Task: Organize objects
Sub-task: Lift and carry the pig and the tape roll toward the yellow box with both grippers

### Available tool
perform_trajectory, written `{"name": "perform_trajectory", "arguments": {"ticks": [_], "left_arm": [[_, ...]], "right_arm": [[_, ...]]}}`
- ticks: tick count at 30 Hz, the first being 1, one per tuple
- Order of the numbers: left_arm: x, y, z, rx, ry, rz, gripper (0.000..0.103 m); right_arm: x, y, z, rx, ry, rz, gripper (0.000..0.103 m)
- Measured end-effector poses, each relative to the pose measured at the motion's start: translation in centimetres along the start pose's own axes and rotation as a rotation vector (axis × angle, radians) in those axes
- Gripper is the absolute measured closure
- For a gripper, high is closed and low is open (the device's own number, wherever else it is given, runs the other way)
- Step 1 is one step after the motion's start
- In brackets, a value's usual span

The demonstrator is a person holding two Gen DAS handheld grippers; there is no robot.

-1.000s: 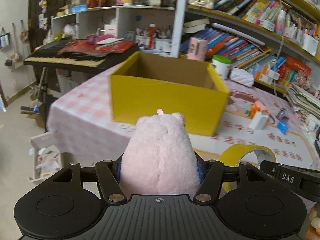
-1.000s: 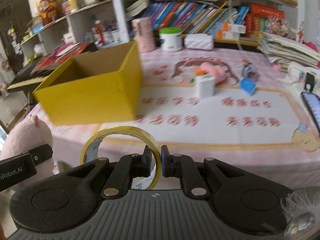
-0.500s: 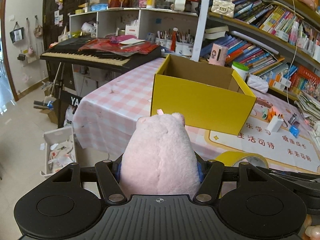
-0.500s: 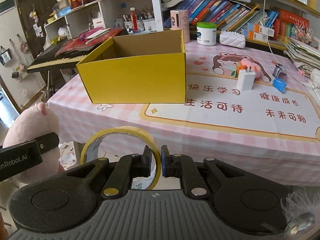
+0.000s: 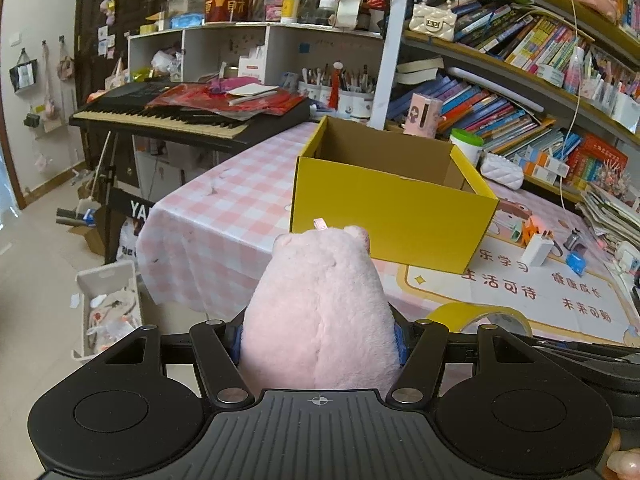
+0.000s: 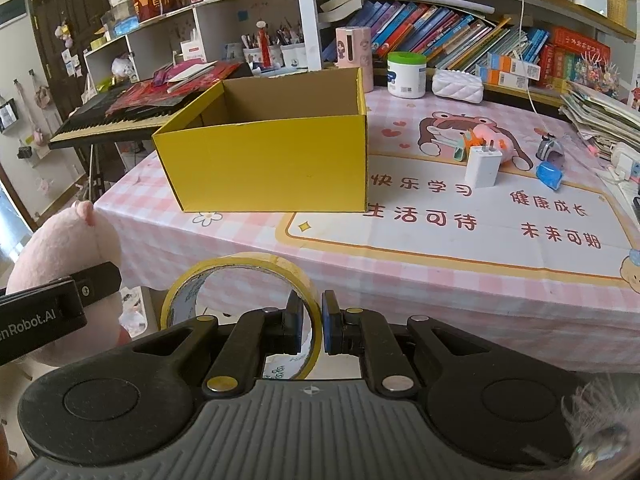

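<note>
1. Left gripper [image 5: 320, 334]: jaws clamped on the flanks of a pink plush toy [image 5: 320, 312], held in the air off the near edge of the table [image 5: 224, 216]. Toy bulges well above the pads, back of its head to the camera.
2. Right gripper [image 6: 311, 322]: jaws clenched on the wall of a yellow tape roll [image 6: 240, 280], one pad inside the ring, one outside. Roll stands on edge in the air, also short of the table's near edge.
3. Yellow cardboard box [image 6: 272, 168] sits open-topped on the left part of the table, far side of both grippers. No contents show in the part of the inside that is visible. Likely destination for both items.
4. Risk: the plush is soft and gripped low, so it could squirm out or tip forward during a lift over the box wall.
5. Risk: the tape is pinched on a thin rim only. A knock on the box's near wall could twist it in the pads or pop it loose to roll off the table.
6. Risk: grippers are side by side, and the left finger shows just beside the tape in the right view. Both heading for one opening could collide.
7. Risk: the box looks light, and a nudge may shove it toward the keyboard [image 5: 168, 116] at far left.
8. Writing: table mat [image 6: 480, 216] reads 快乐学习, 健康成长, 生活可待, 未来可期. Left finger carries "nRobot.AI", cut off. Keyboard stand shows "YA", the rest hidden.
</note>
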State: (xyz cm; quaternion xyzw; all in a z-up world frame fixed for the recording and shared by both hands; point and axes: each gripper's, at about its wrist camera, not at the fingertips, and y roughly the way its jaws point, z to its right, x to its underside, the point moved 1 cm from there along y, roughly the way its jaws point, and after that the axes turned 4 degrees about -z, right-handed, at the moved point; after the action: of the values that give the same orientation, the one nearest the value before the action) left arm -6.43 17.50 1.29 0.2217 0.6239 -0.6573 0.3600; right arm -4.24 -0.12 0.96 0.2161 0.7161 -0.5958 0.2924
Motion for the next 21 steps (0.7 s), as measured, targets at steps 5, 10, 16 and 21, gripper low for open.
{"name": "perform_trajectory", "arguments": {"ticks": [5,10,16,21], "left_arm": [[-0.1,0.0,-0.2,0.011,0.010,0.003,0.041],[-0.3,0.1,-0.6,0.020,0.009,0.005,0.041],[-0.6,0.3,-1.3,0.020,-0.007,0.006,0.042],[-0.8,0.5,-1.3,0.024,-0.009,0.009,0.041]], "right_arm": [[0.0,-0.2,-0.1,0.006,0.005,0.005,0.094],[0.1,-0.3,-0.4,0.010,0.006,0.007,0.094],[-0.3,0.0,-1.2,0.016,-0.001,0.007,0.094],[-0.6,0.2,-1.4,0.019,-0.004,0.007,0.094]]}}
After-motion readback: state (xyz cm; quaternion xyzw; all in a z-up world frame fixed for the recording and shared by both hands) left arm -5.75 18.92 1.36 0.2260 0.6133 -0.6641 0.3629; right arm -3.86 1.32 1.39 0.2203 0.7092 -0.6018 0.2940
